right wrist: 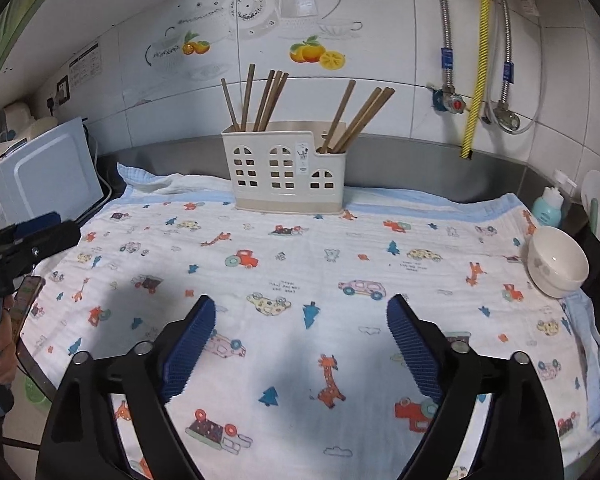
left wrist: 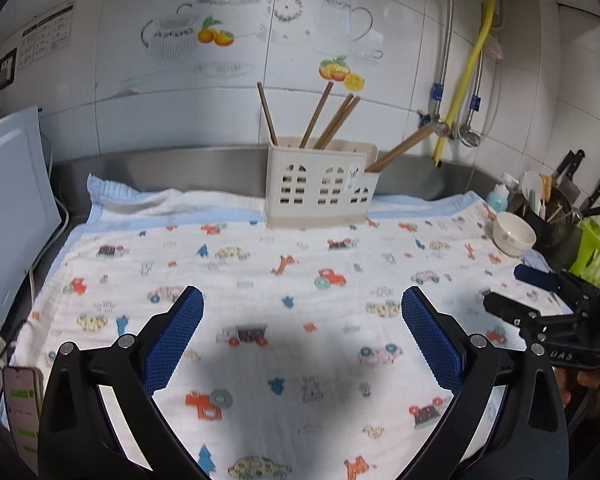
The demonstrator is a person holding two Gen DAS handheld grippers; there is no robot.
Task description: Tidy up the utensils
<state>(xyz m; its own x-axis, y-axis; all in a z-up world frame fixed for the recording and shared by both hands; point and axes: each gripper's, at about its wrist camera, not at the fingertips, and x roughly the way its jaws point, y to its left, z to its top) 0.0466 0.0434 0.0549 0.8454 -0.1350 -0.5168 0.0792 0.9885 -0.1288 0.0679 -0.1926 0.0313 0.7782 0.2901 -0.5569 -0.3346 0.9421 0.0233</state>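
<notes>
A: Starting with the biggest thing, the counter (right wrist: 380,152) runs steel along the tiled wall, and the printed cloth (right wrist: 300,272) covers nearly all of its near part. Nothing loose lies on the cloth that I can see.

B: Agreed. The white bowl (right wrist: 556,264) sits at the cloth's right edge, and beyond it a rack of kitchen tools (left wrist: 548,200), which may or may not belong to this job.

A: Then the utensil holder (right wrist: 286,172), standing at the far middle of the cloth, against the steel back edge.

B: And the chopsticks (right wrist: 260,100) are all upright or leaning inside it, one bunch in the tall left compartment, another in the low right one.

A: So the sorting looks finished, or very nearly. I judge there is little left unless the bowl has to be dealt with.

B: The claws? The left claw (left wrist: 302,336) hangs above the near cloth, pads spread wide, holding nothing. The right claw (right wrist: 300,340) is the same: spread apart and empty, well short of the holder.
</notes>
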